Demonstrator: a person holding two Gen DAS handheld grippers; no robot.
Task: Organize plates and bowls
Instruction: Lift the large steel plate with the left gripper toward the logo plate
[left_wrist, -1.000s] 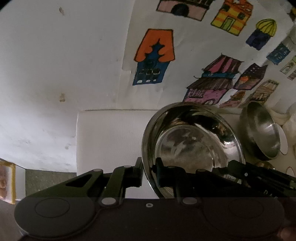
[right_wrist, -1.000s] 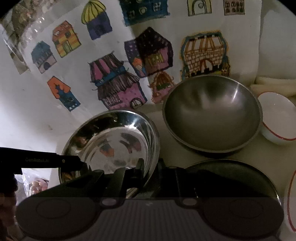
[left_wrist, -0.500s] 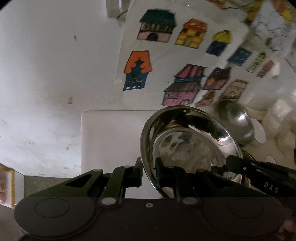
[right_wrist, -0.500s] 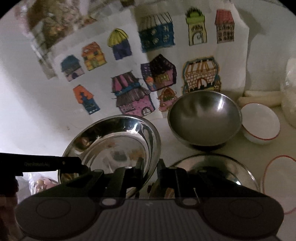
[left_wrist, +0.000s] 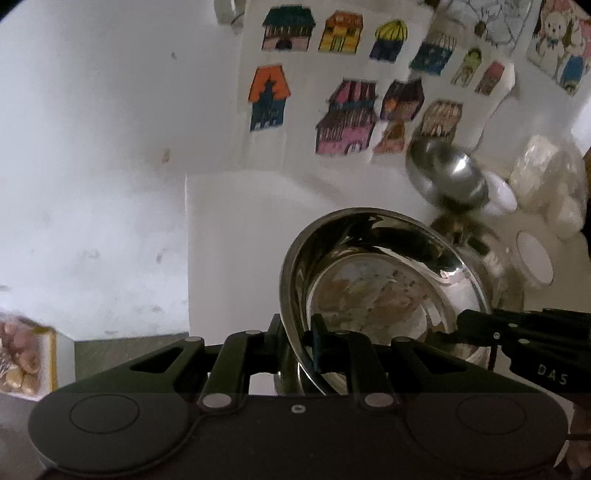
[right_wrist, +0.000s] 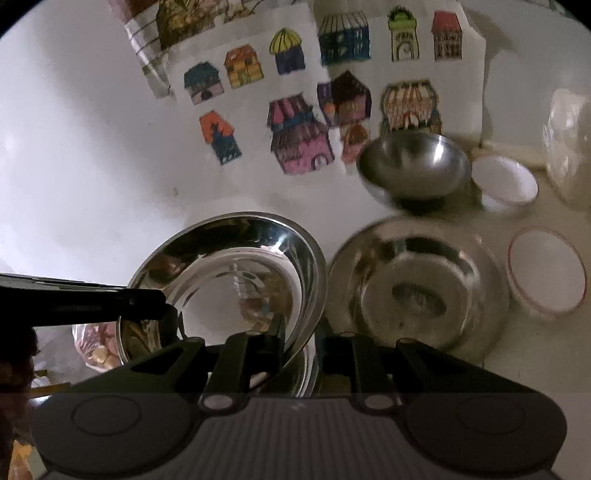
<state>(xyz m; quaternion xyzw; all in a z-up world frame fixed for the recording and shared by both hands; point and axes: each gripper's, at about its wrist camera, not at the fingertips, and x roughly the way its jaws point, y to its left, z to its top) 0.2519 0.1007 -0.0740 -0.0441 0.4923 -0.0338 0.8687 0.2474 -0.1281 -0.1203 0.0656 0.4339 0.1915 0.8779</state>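
In the lower middle of both wrist views, a shiny steel plate (left_wrist: 380, 295) is carried between the two tongs. The left tongs (left_wrist: 297, 343) are clamped on its rim at the plate's left edge in the left view. The right tongs (right_wrist: 299, 343) straddle the opposite rim, at the plate's right edge in the right view; their jaws are opening, though the rim sits between them and the pads appear to touch it.

Against the earlier frames, the wall drawings (right_wrist: 299, 136) and the dishes on the bench (right_wrist: 535, 354) look smaller and sit higher in frame, and more of the bench shows. A second steel plate (right_wrist: 417, 288), earlier half hidden under the right tongs, now lies fully visible just right of the held plate. Beyond it stand a deep steel bowl (right_wrist: 413, 166), a small white bowl (right_wrist: 506, 181) and a red-rimmed white plate (right_wrist: 546, 273) at the right. The carried plate keeps the same place relative to both tongs.
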